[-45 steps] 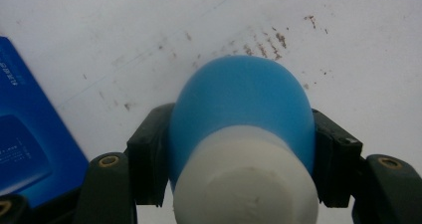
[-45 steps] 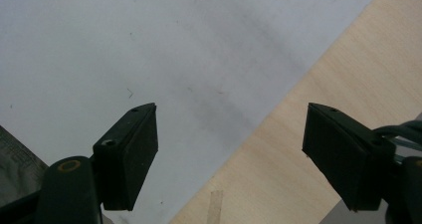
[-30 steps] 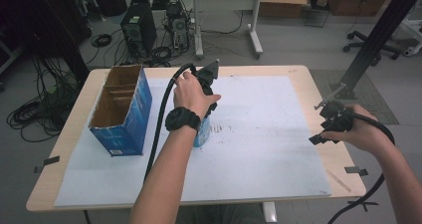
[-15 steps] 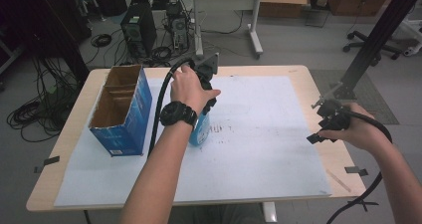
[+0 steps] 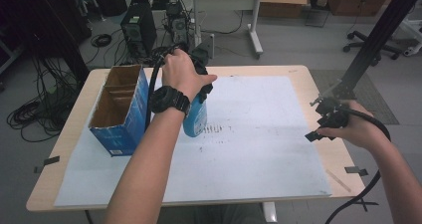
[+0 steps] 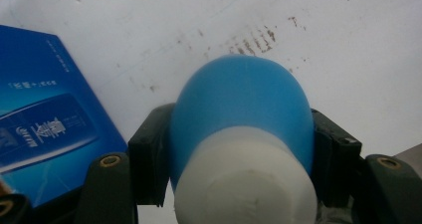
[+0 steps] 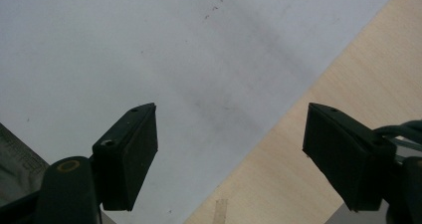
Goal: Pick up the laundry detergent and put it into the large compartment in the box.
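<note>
left gripper (image 6: 241, 149) clamped on blue bottle (image 6: 242, 112), jaws on both its sides | bottle (image 5: 195, 118) upright over white sheet (image 5: 259, 134), just beside blue box (image 5: 119, 109) | right gripper (image 7: 231, 154) jaws apart, nothing between, above sheet edge near table (image 5: 338, 157) right rim

bottle (image 5: 195, 120) top: hidden by hand | box (image 6: 45, 119): cut off at left edge

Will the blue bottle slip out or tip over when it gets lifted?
Probably not slip: the left tool clamps the blue bottle from both sides near its white cap. Its smooth, rounded body looks slick, though. It seems tall and narrow in the high view, so it might tip if set down carelessly.
</note>
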`<state>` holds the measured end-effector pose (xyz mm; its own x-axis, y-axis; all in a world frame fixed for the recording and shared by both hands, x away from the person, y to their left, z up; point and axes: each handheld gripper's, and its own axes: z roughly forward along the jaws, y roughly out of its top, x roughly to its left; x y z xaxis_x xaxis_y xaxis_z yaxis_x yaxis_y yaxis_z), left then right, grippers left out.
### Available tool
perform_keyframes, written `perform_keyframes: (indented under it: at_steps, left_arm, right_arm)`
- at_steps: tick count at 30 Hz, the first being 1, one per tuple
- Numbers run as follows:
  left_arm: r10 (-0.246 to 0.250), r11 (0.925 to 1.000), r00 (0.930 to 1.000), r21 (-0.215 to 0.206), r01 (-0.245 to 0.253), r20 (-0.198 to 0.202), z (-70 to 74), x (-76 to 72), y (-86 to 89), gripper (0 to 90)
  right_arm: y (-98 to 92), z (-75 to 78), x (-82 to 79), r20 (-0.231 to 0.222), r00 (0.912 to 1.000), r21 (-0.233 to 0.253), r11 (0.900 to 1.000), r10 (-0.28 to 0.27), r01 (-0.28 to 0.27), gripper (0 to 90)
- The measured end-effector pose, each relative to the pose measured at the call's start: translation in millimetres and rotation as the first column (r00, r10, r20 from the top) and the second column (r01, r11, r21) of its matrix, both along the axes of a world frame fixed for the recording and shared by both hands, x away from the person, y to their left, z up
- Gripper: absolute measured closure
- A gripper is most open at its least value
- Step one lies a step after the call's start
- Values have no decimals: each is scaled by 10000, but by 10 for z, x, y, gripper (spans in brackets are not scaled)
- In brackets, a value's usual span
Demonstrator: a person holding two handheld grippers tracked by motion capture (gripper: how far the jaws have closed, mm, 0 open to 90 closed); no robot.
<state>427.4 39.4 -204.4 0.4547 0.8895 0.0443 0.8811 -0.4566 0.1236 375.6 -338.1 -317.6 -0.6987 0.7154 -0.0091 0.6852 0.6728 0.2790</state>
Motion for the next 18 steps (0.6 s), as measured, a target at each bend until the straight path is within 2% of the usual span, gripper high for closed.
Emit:
perform_keyframes:
  at_steps: [7,18]
  left_arm:
    - [222,9996,9997,-169,-220,93,189,-9,113,376]
    - [403,9991,9990,-137,-400,183,405,-11,202,377]
  right_arm:
    - [-2,-5,4,-44,10000,-14,10000,-63,63,213]
    - [41,-2,20,-58,10000,-72,10000,-22,22,211]
